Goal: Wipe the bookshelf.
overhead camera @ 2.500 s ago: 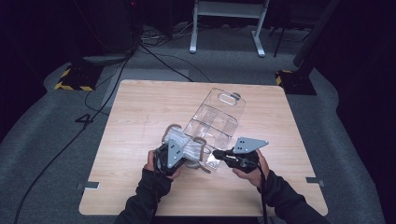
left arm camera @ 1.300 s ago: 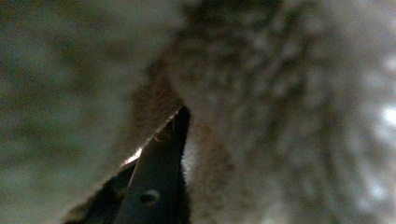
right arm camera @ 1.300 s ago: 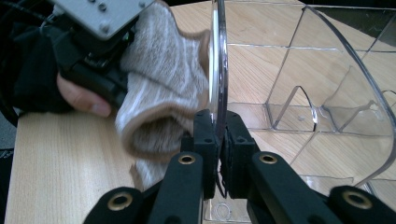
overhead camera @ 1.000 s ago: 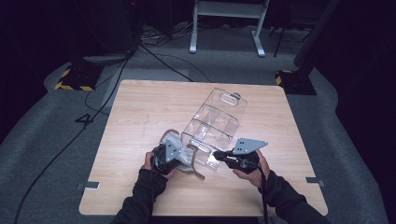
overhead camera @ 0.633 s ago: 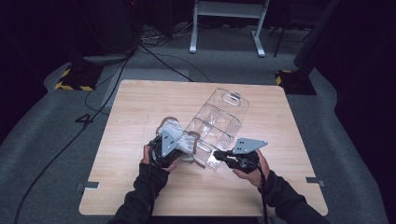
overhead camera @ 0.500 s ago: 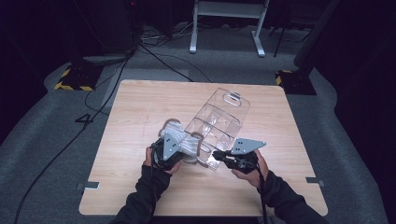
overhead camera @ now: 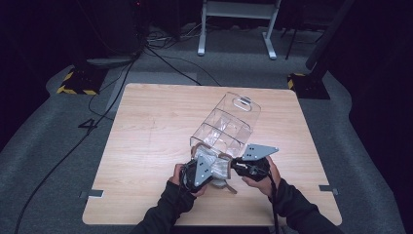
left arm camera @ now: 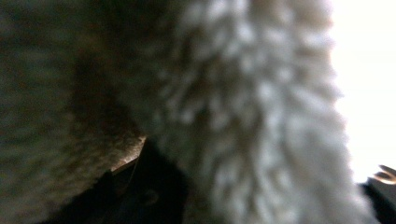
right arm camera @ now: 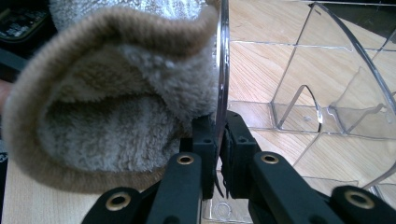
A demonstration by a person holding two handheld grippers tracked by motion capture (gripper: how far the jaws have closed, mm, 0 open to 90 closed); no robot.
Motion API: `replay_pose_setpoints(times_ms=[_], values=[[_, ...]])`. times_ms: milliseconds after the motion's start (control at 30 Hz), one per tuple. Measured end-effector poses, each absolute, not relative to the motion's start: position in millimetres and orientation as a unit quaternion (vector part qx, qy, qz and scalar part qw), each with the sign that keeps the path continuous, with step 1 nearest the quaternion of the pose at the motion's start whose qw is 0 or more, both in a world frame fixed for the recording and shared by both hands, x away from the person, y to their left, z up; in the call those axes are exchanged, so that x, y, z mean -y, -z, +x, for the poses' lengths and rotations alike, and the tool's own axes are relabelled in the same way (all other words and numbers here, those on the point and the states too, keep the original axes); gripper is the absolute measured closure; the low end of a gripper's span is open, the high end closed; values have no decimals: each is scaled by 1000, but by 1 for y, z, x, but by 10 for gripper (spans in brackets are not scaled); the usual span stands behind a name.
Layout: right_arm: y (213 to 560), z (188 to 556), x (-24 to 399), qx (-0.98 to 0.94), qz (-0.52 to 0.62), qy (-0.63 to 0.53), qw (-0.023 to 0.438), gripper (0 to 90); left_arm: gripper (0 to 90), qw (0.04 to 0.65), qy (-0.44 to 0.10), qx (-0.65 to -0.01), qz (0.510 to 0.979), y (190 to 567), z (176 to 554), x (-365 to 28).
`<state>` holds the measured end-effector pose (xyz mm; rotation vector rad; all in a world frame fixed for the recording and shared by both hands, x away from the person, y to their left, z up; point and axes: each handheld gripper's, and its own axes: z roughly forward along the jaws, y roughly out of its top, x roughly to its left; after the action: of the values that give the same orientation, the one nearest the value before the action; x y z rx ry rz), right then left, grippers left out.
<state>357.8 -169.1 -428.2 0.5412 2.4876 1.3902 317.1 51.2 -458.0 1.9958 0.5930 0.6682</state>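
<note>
organizer (overhead camera: 229, 124) on worktop (overhead camera: 146, 126) right of centre, slipper (overhead camera: 219, 165) at its near end, left gripper (overhead camera: 207, 168) left of slipper, right gripper (right arm camera: 215, 149) on organizer's near wall, slipper left of that wall

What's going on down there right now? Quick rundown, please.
Right gripper shut on clear organizer wall. Left gripper shut on fluffy cloth, pressed against the organizer. Nothing in the way.

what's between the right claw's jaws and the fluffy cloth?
The clear organizer's thin wall: the right claw is shut on it, the cloth pressing its far side, seen in the right gripper view.
</note>
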Motion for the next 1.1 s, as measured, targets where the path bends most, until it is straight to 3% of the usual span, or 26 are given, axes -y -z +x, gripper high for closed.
replay_pose_setpoints(times_ms=[133, 433, 767, 867, 1000, 1100], values=[[428, 358, 170, -852, 184, -475, 123, 856, 743, 440, -277, -230, 823, 462, 316, -50], [428, 360, 177, -852, 184, -475, 123, 863, 726, 378, -236, -255, 858, 499, 331, -48], [428, 363, 184, -853, 182, -470, 136, 867, 686, 367, -231, -277, 858, 497, 350, -70], [429, 367, 185, -850, 187, -473, 138, 868, 647, 362, -229, -276, 861, 496, 360, -80], [429, 369, 184, -849, 187, -472, 144, 865, 496, 369, -205, -279, 863, 490, 362, -88], [429, 369, 183, -850, 188, -469, 151, 863, 456, 353, -203, -261, 875, 484, 358, -90]])
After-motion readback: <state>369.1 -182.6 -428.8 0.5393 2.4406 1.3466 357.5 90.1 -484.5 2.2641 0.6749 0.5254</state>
